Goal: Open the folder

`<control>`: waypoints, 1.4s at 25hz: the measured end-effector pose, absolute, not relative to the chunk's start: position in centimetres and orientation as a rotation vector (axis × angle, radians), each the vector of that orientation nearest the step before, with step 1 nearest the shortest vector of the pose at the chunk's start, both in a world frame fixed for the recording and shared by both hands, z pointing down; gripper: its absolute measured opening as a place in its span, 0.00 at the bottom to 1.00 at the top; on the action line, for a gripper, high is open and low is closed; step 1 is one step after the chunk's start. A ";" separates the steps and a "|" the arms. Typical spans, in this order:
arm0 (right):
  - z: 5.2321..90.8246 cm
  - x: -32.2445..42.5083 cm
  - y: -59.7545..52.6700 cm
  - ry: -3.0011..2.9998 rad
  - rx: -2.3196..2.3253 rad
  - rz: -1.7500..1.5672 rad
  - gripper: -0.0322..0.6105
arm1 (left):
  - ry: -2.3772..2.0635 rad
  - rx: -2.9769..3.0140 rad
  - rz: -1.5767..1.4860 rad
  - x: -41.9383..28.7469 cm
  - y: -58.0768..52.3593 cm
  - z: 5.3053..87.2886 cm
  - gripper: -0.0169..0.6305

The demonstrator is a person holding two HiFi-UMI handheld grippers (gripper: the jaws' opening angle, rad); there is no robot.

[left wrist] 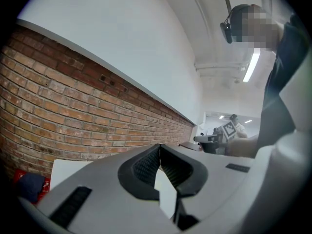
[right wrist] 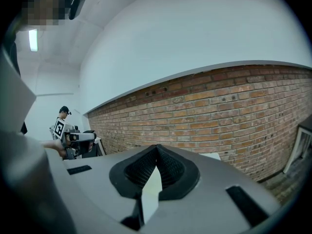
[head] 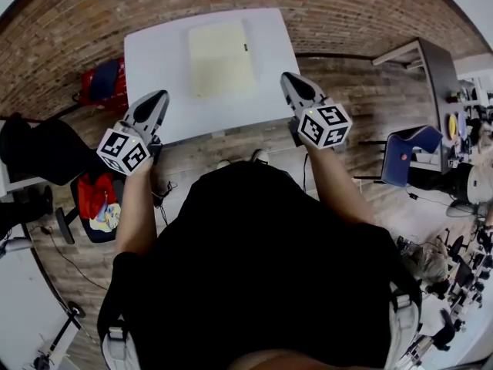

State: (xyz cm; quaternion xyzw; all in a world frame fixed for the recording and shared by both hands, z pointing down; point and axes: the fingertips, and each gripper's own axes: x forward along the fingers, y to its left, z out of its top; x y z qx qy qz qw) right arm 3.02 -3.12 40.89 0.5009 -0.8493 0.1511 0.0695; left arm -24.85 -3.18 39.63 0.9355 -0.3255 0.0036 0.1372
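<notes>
We see the pale yellow folder [head: 222,58] lying closed and flat toward the far side of the white worktop [head: 154,75], which stands against a brick wall [head: 115,14]. Our left tool [head: 161,95] and right tool [head: 286,77] hover at its near corners, each with jaws pressed together on nothing. Wood-plank floor [head: 231,141] lies around it, and a blue chair [head: 404,156] stands to the right.
</notes>
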 end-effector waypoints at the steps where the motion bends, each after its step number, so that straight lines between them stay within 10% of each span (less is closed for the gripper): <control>1: 40.9 3.1 -3.2 -2.554 1.509 0.455 0.09 | -0.940 2.707 0.009 -24.8 -3.3 39.7 0.05; 35: 42.1 9.6 -13.1 -2.632 1.355 0.471 0.09 | -1.090 2.622 0.058 -18.2 -10.1 41.2 0.05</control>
